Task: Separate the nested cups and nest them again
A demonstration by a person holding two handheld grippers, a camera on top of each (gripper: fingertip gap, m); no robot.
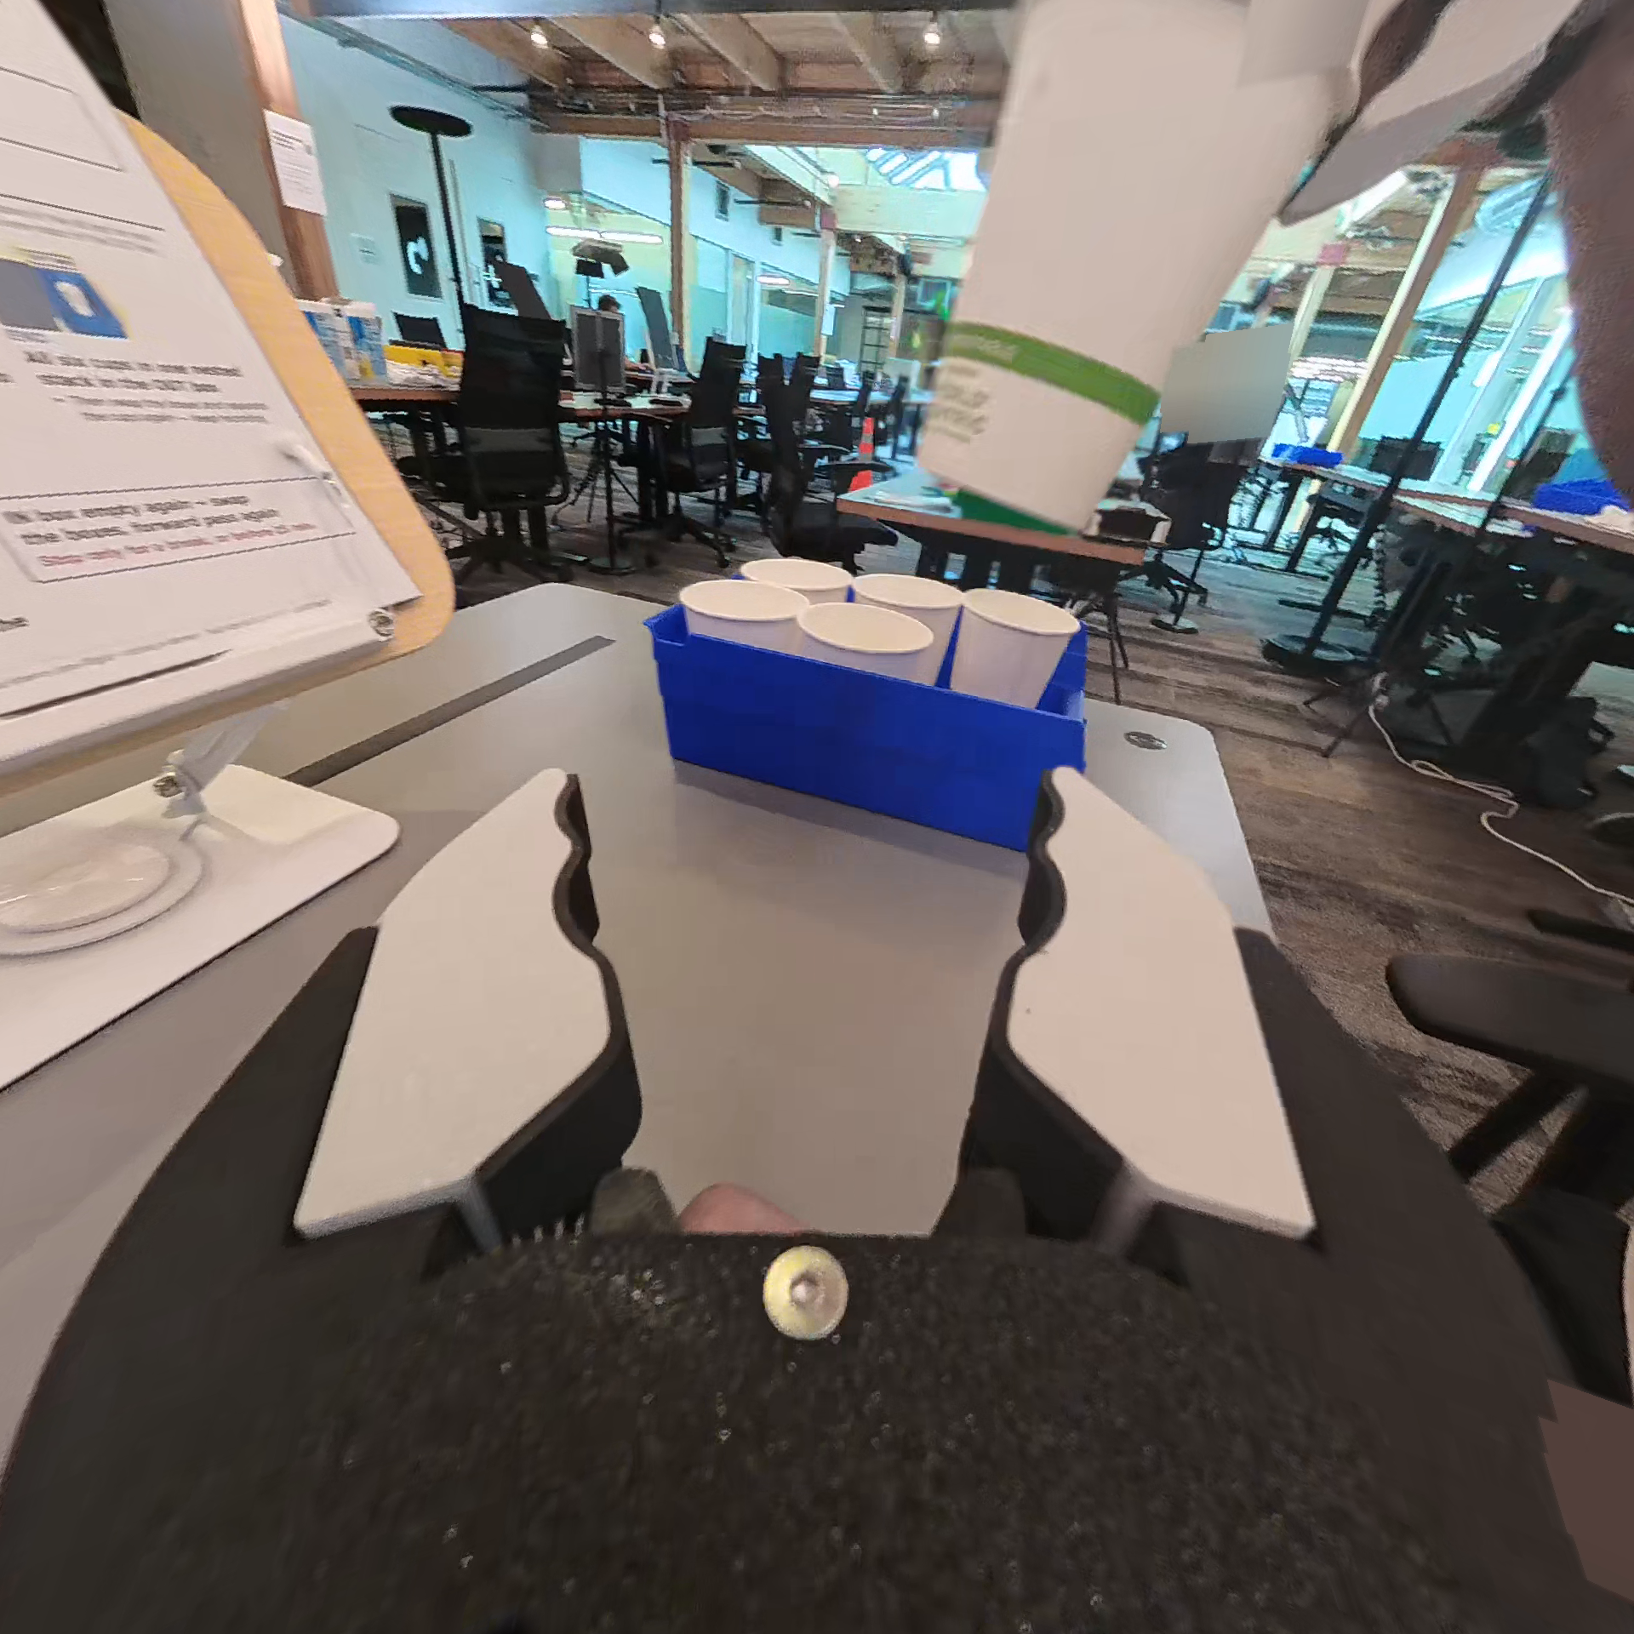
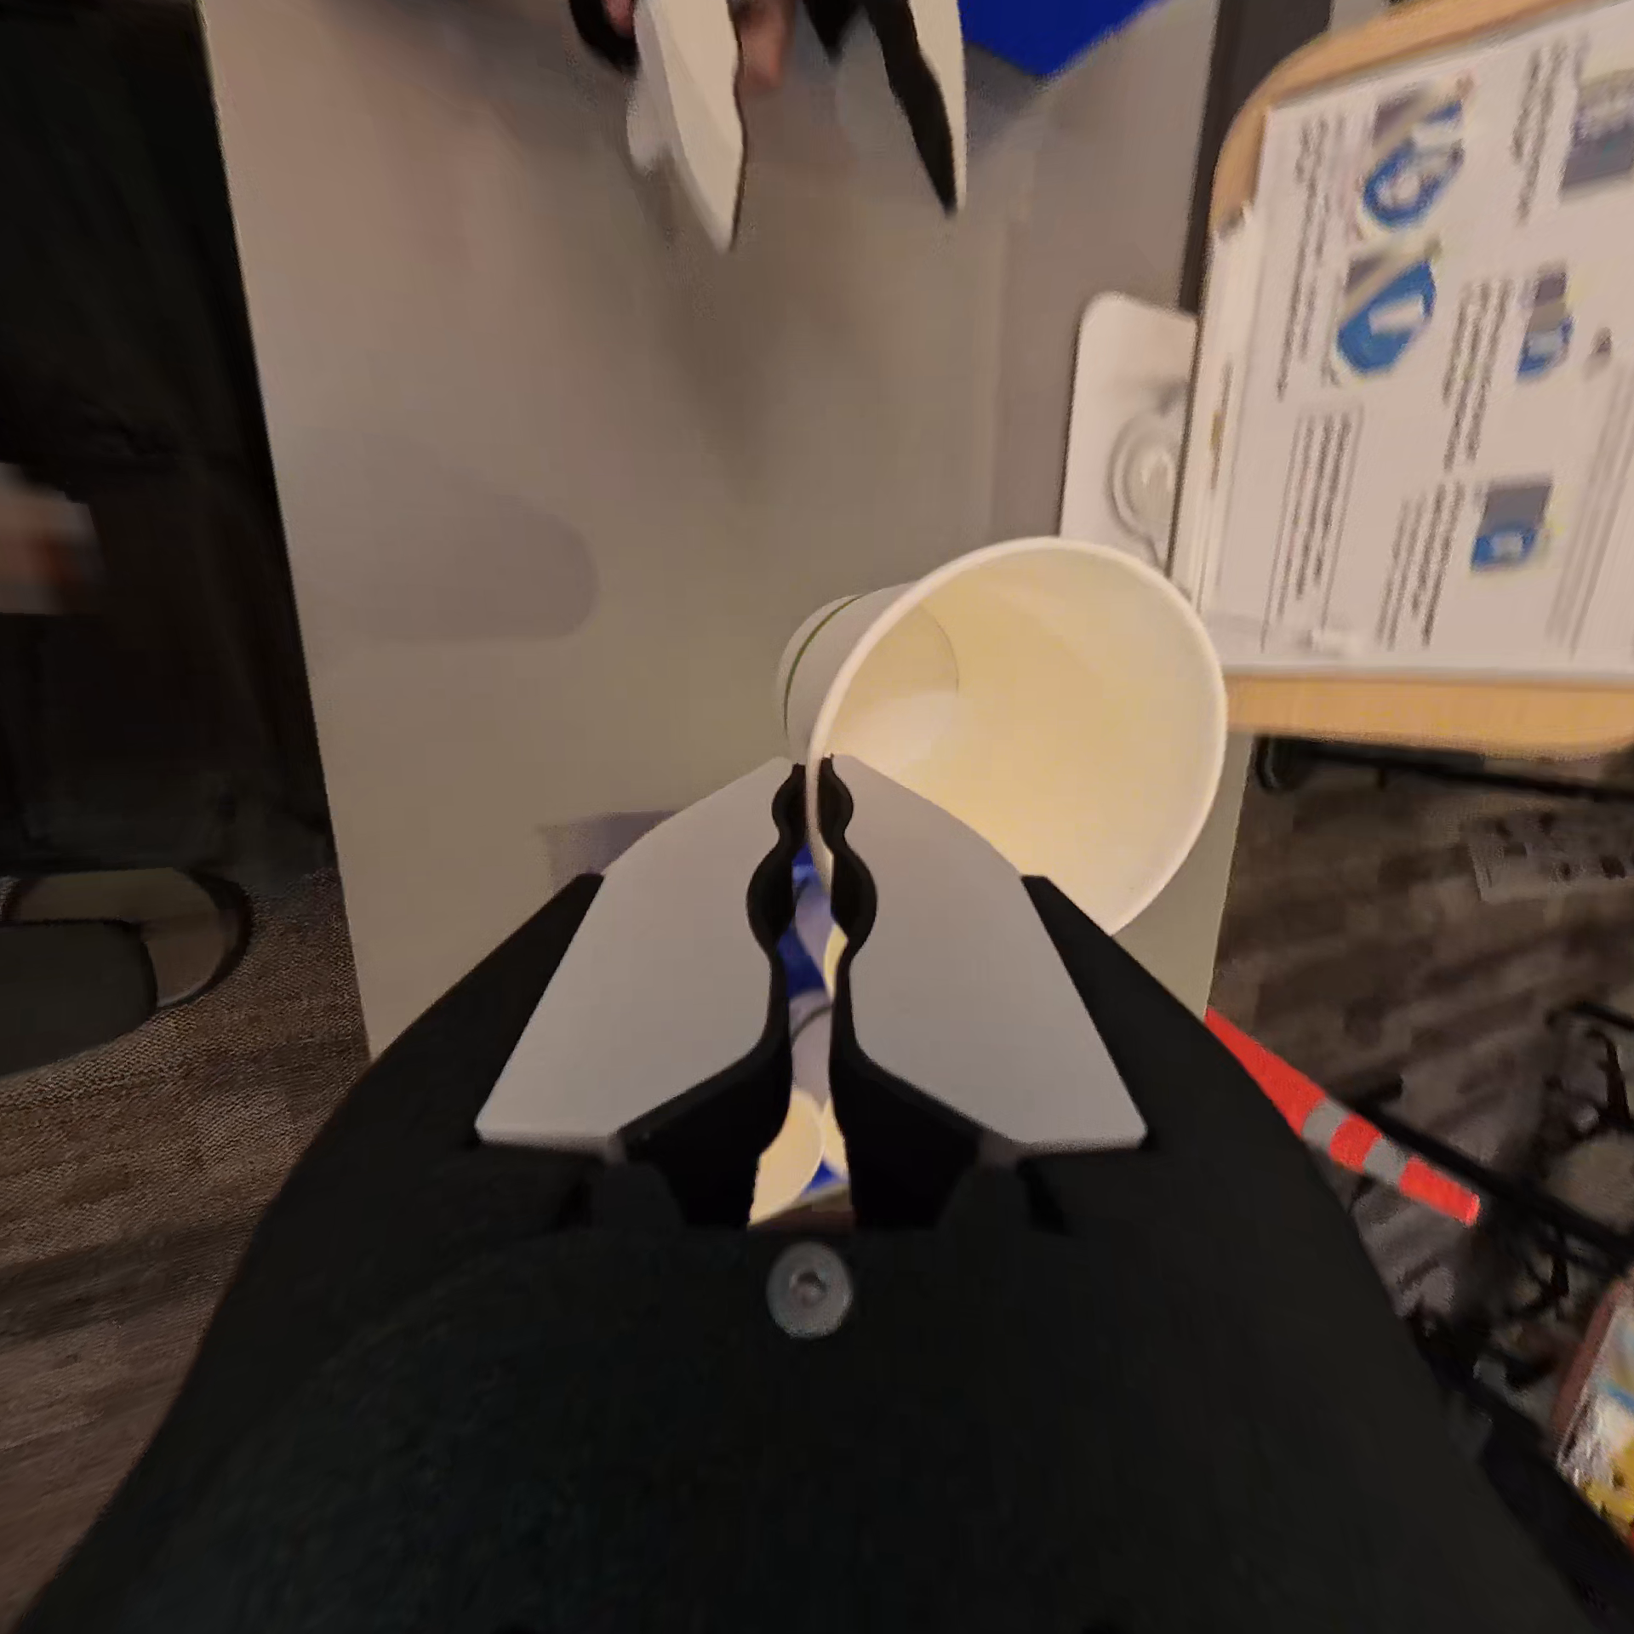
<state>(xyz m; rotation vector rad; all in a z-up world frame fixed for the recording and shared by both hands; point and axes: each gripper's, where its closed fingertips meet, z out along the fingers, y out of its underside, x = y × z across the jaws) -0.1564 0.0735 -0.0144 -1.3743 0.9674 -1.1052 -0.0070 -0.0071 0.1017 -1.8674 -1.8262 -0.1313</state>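
My right gripper (image 2: 812,771) is shut on the rim of a white paper cup (image 2: 1052,707) with a green band, held in the air and tilted. The same cup (image 1: 1088,265) hangs high at the upper right of the left wrist view, above the blue bin (image 1: 866,752). Several white cups (image 1: 862,637) stand upright and separate in that bin. My left gripper (image 1: 809,813) is open and empty, low over the grey table (image 1: 778,1017) in front of the bin. It also shows in the right wrist view (image 2: 831,159), open, at the top.
A stand with instruction sheets (image 1: 168,424) sits at the left on a white base (image 1: 177,884); it also shows in the right wrist view (image 2: 1415,371). The table's right edge drops to a wood floor (image 1: 1379,849). An orange striped cone (image 2: 1344,1141) lies on the floor.
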